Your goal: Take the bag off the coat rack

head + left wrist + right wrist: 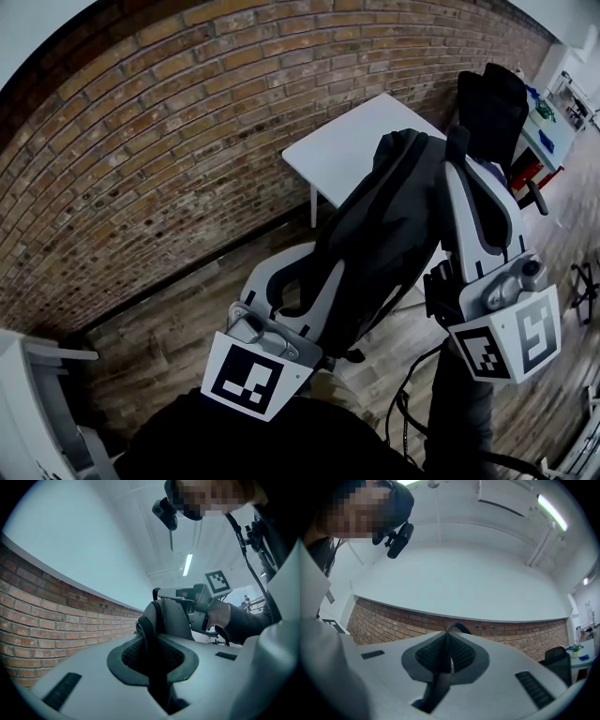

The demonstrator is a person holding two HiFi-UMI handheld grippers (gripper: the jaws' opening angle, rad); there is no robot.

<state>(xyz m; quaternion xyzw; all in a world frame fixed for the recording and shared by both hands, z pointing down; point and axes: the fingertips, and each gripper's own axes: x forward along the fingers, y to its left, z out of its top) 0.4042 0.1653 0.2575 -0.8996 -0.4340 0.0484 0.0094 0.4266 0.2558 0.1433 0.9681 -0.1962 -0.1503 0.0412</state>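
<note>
Between the two hand-held grippers hung the dark grey backpack (394, 234), carried in the air above the wood-plank floor (169, 347). The left gripper (302, 281) took it low down. In the left gripper view, its jaws were pinched on a thick black padded strap (149, 641) of the pack, whose grey body rose just beyond the fingertips. The right gripper (473, 187) took it higher, on the far side of the pack from the left one. In the right gripper view, its jaws were pressed nearly together on a thin webbing strap (440, 681), and a small loop (457, 627) of that strap stood just past the tips.

Beyond both grippers ran a red brick wall (169, 141), with a plain pale wall and ceiling above it. Ahead of the right gripper, past the backpack, a white table (356, 150) stood close to the bricks. To that gripper's right was a black chair back (492, 103). Farther off on the same side, a second white table (553, 131) held small coloured things too blurred to name. A long ceiling light (187, 564) glowed above the left gripper.
</note>
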